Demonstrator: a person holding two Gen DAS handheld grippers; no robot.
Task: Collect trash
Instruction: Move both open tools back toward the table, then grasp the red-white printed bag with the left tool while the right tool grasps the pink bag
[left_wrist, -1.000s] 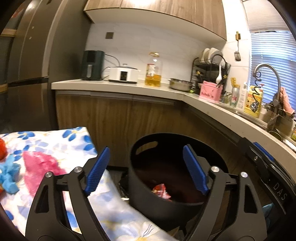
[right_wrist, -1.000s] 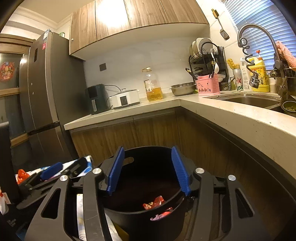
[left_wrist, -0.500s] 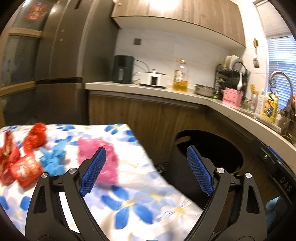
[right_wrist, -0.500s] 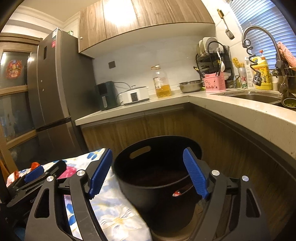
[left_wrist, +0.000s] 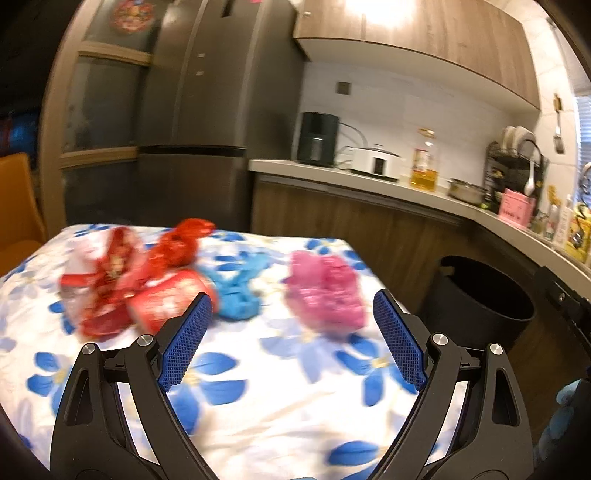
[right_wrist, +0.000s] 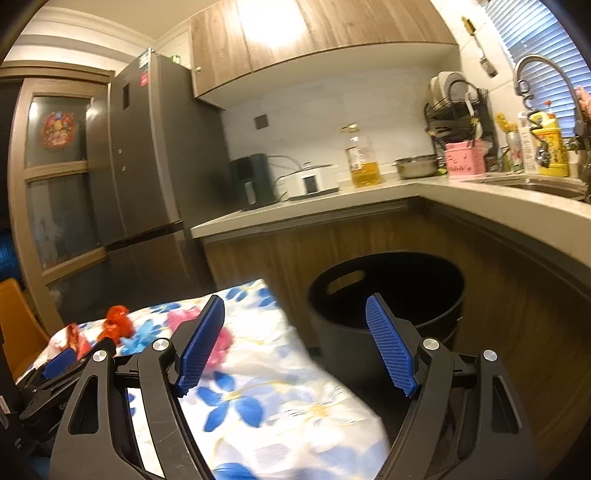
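Trash lies on a table with a white cloth printed with blue flowers: a pink crumpled wrapper, a blue crumpled piece, a red packet and red wrappers. My left gripper is open and empty, hovering above the cloth just short of the pink wrapper. A black round bin stands on the floor right of the table; it also shows in the left wrist view. My right gripper is open and empty, above the table's right edge, with the bin behind it.
A wooden-fronted kitchen counter wraps behind and to the right of the bin. A grey fridge stands behind the table. An orange chair is at the far left. My left gripper shows at the lower left of the right wrist view.
Both grippers have swung left, away from over the bin and toward the table. The left one now faces the trash pile. Both stay open and empty.
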